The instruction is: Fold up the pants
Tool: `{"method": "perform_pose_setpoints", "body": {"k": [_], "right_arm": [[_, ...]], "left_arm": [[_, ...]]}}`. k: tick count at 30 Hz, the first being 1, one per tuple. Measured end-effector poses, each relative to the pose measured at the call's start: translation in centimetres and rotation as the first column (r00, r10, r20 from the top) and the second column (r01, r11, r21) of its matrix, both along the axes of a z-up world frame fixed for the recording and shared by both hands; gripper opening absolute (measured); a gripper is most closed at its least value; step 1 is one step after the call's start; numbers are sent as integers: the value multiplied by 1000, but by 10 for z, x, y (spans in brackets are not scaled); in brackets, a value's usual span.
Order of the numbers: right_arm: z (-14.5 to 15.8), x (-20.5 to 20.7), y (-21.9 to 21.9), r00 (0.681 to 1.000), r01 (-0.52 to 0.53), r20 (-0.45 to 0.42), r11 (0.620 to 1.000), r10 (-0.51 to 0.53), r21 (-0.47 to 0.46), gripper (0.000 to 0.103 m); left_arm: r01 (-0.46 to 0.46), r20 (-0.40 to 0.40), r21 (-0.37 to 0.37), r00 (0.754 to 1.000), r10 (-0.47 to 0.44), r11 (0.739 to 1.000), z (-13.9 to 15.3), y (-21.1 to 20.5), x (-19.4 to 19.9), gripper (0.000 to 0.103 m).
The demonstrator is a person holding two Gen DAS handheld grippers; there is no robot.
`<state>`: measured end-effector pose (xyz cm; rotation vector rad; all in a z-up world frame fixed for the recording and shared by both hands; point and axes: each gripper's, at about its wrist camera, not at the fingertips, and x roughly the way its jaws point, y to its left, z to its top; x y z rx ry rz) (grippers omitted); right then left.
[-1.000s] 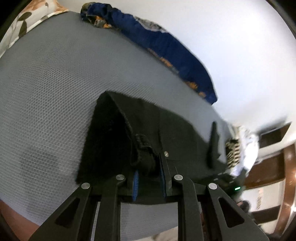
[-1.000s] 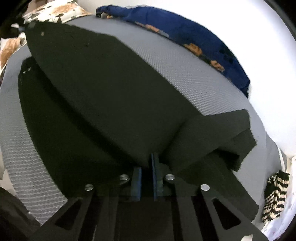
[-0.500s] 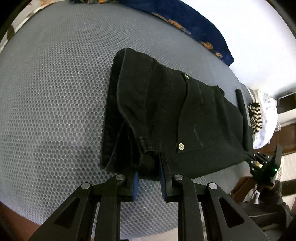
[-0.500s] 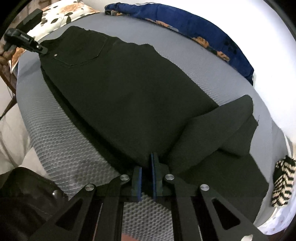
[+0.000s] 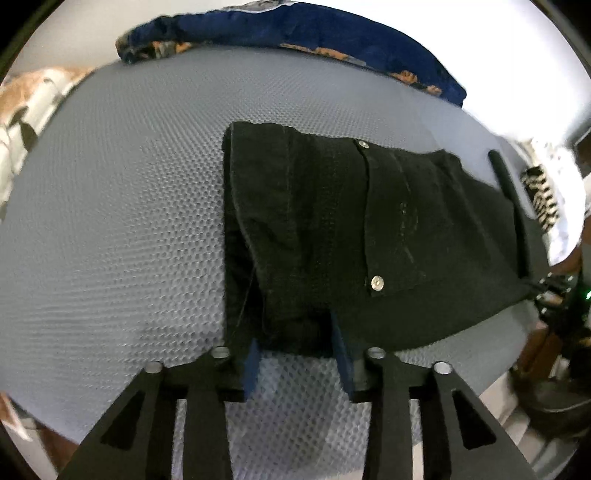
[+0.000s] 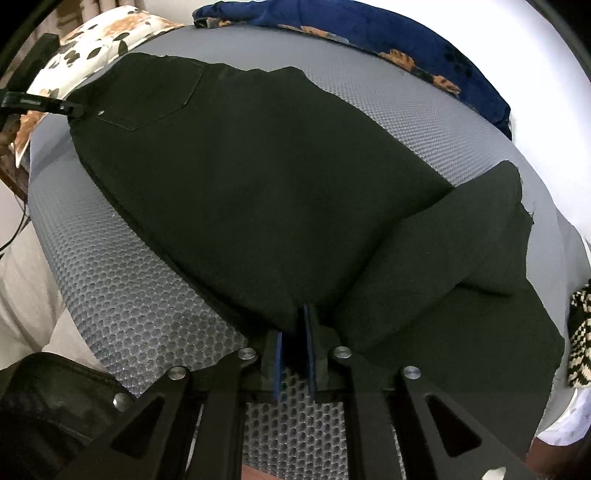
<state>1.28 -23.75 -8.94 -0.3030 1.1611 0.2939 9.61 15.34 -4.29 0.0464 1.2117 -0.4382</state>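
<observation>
1 lengthwise fold appears complete: the black pants (image 6: 258, 192) lie on the grey mesh mattress (image 5: 110, 221), leg over leg, with the back pocket (image 6: 155, 96) facing up at the waist end.

The landmark is the pants' near edge.

- Left claw (image 5: 295, 354): its jaws have just been opening. They now stand apart on either side of the bunched waistband corner (image 5: 291, 332), with the pads clear of the cloth. State: released.
- Right claw (image 6: 295, 332): its jaws sit almost together on the near edge at mid-leg, with a thin fold of cloth pinched between them. State: grasping the pants.
- Beyond the right claw, the lower leg section (image 6: 480, 240) is doubled back and lies skewed over the pants, not squared to the near edge.

Judgement: the task is roughly half done. Remaining work: release the mid-leg edge, square the doubled hem section, then make the crosswise folds toward the waist. The blue patterned blanket (image 5: 332, 33) lies well beyond the pants' far edge and does not obstruct.
</observation>
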Motion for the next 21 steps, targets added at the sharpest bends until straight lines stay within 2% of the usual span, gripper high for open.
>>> {"method": "perform_pose_setpoints", "body": {"k": [4,8,11,14,16,17,21], "right_arm": [[6,-1,-3,1000,14,2,1000,-14,20,15],[17,-12,-6,1000,3,27,1000,-3,23,28],[25,-23,-8,999,-8,53,1000,7,21,38],[33,-27,-19,997,25,69,999,-28,45,39],[36,-26,-30,995,66,66,994,-72,87,40],[37,-26,-38,993,100,58,988,-107,120,41],[36,-18,-65,976,211,-4,944,-217,253,41]], "left_arm": [[2,30,5,1000,-2,1000,16,6,-13,42],[-17,79,6,997,16,1000,33,22,-23,42],[7,150,-2,989,-7,1000,49,8,-34,42],[100,220,-37,971,-90,994,58,-29,-43,42],[187,253,-51,953,-169,981,59,-59,-51,42],[250,274,-53,935,-226,967,56,-84,-56,43],[403,286,-59,883,-371,913,43,-151,-65,43]]}}
